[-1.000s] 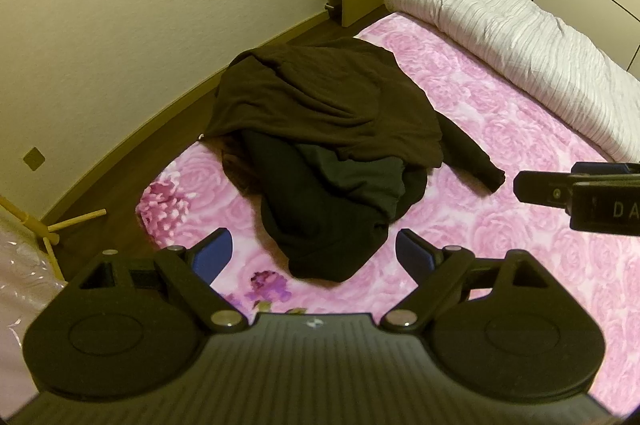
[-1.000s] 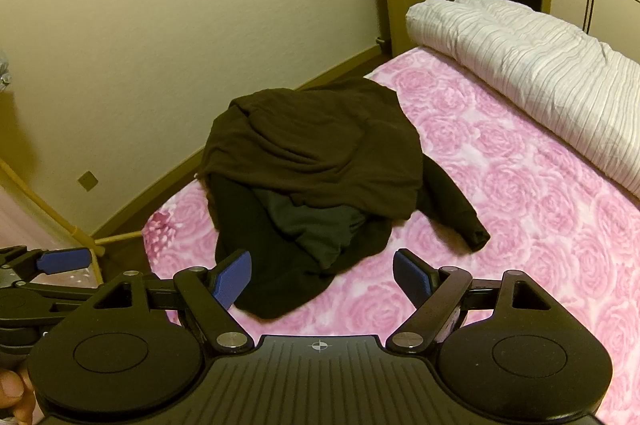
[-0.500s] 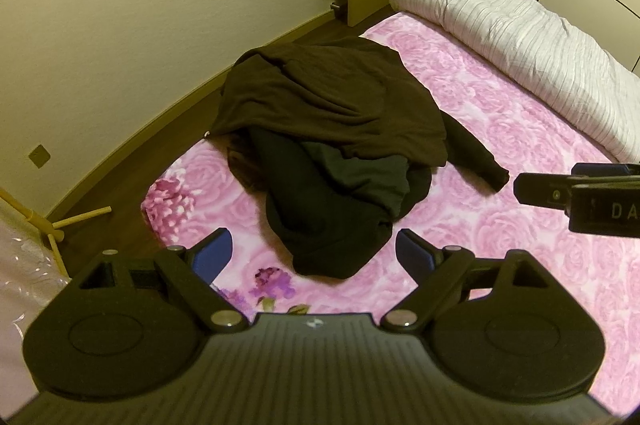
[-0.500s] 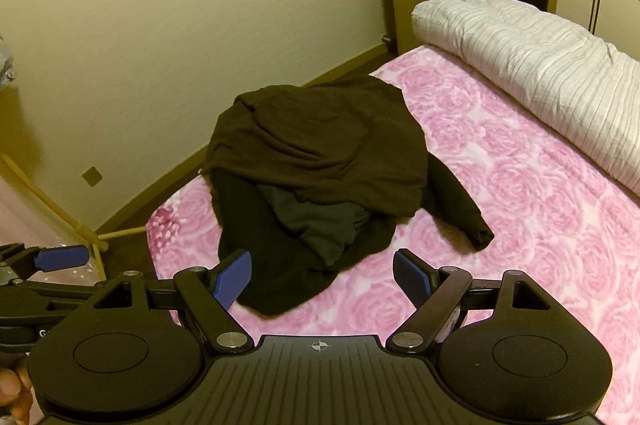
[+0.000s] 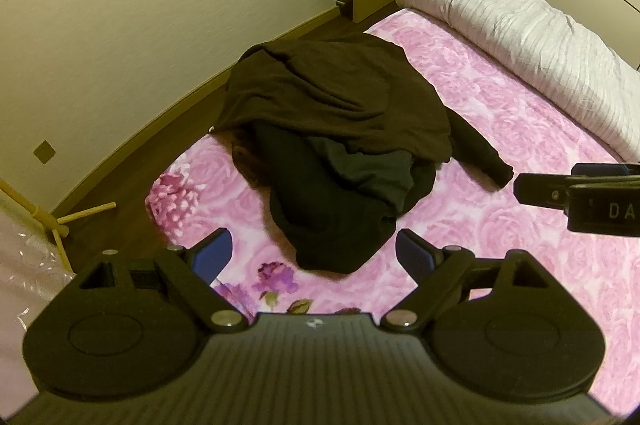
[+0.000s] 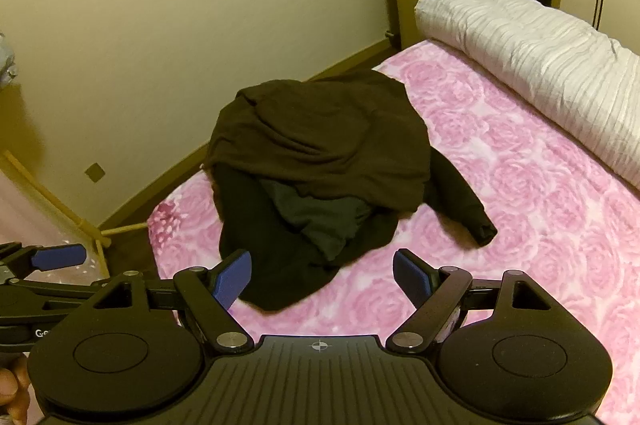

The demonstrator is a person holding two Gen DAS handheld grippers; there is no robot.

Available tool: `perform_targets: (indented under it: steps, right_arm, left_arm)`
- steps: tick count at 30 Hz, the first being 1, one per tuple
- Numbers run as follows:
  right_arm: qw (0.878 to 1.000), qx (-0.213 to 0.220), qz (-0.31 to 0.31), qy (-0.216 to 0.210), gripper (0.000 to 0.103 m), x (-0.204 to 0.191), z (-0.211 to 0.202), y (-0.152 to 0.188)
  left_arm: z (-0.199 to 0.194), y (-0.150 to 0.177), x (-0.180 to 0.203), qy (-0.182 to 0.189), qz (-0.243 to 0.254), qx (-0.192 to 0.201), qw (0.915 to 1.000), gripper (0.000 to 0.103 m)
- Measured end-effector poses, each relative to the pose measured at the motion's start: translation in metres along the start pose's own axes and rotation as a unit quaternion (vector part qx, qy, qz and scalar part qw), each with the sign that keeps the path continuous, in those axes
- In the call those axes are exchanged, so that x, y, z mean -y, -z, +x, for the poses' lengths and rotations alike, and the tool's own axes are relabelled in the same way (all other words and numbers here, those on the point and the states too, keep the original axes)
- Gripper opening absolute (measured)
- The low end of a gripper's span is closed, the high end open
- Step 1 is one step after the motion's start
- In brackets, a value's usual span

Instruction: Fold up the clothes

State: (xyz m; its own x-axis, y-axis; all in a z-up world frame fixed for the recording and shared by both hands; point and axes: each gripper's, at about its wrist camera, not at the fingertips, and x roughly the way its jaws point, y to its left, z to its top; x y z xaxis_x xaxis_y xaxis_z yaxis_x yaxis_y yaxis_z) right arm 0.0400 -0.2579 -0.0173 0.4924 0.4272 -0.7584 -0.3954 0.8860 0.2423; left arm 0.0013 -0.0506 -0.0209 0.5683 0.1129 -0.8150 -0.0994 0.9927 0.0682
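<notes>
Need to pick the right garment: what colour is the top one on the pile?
Dark brown garment, clearest in the right wrist view.

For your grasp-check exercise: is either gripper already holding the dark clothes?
No, the left gripper and right gripper are open, short of the dark clothes.

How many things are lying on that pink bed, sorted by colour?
Brown: 1, the brown top draped over the pile.
Black or dark grey: at least 2, the black garment and dark grey garment.
White: 1, the rolled duvet.
Total: at least 4.
</notes>
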Motion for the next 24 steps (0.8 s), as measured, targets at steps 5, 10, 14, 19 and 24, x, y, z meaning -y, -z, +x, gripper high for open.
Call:
perform_targets:
  steps: [5, 10, 14, 19, 24]
  right_arm:
    - [1.0, 0.0, -0.001, -0.003, 0.081, 0.002, 0.001, -0.001]
    - [1.0, -0.001, 0.002, -0.006, 0.081, 0.005, 0.002, 0.0]
    - [1.0, -0.002, 0.002, -0.008, 0.081, 0.009, 0.003, 0.0]
    - [1.0, 0.003, -0.019, 0.005, 0.081, 0.015, 0.01, 0.001]
    - [0.998, 0.014, -0.057, 0.019, 0.081, 0.022, 0.026, -0.001]
  left_arm:
    - [0.0, 0.0, 0.002, -0.004, 0.001, 0.0, 1.0, 0.087]
    - [-0.001, 0.0, 0.004, -0.008, 0.006, -0.001, 0.9999, 0.087]
    - [0.0, 0.0, 0.003, -0.002, 0.016, 0.005, 0.9999, 0.087]
    - [0.012, -0.002, 0.0, -0.029, 0.068, 0.012, 0.9972, 0.087]
    - [0.048, -0.016, -0.015, -0.045, 0.154, 0.025, 0.9867, 0.087]
